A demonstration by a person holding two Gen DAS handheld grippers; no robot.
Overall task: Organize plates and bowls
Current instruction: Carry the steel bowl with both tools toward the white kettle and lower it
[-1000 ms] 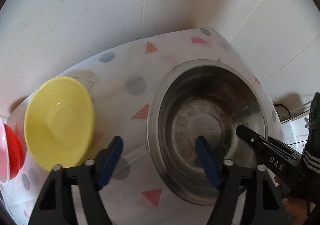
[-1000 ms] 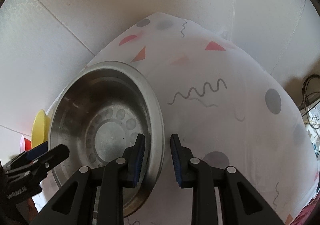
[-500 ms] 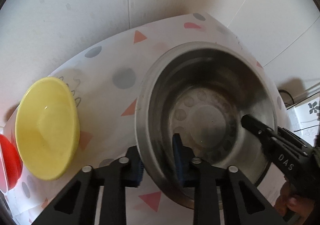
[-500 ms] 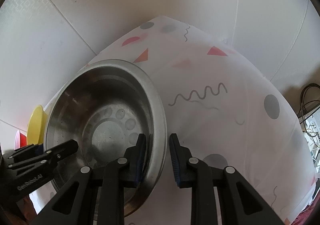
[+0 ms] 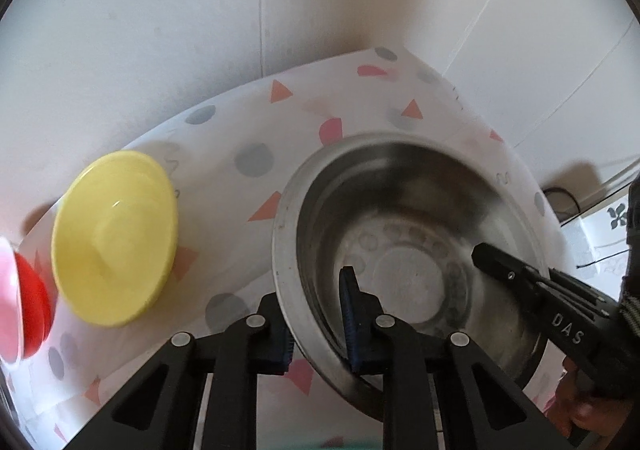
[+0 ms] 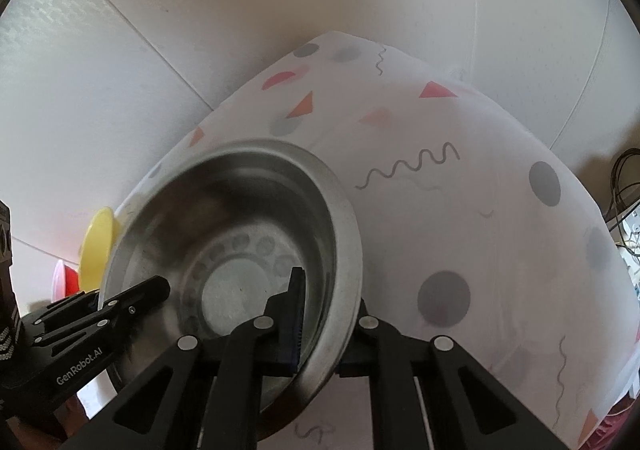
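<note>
1. The steel bowl (image 5: 408, 250) sits on the worktop (image 5: 240, 137), which is covered by a white cloth printed with triangles and dots, and fills the lower right of the left wrist view and the lower left of the right wrist view.
2. The left hand-held gripper (image 5: 318, 322) pinches the bowl's near rim at the bottom centre of its own frame: one blue pad (image 5: 350, 314) lies inside the bowl against the wall, the other sits outside under the rim.
3. The right hand-held gripper (image 6: 320, 322) pinches the opposite side of the rim (its inner blue pad (image 6: 296, 314) is plainly inside the bowl, the outer one is mostly hidden beneath the flange).
4. Each gripper shows in the other's view as a black beak reaching over the bowl's edge, from the right edge in the left wrist view and from the lower left in the right wrist view.
5. Both grippers point steeply downward at the bowl.
6. A yellow bowl (image 5: 114, 238) rests on the cloth left of the steel bowl, apart from it.
7. A red bowl (image 5: 34, 310) lies at the left edge of the left wrist frame, beside the yellow one.
</note>
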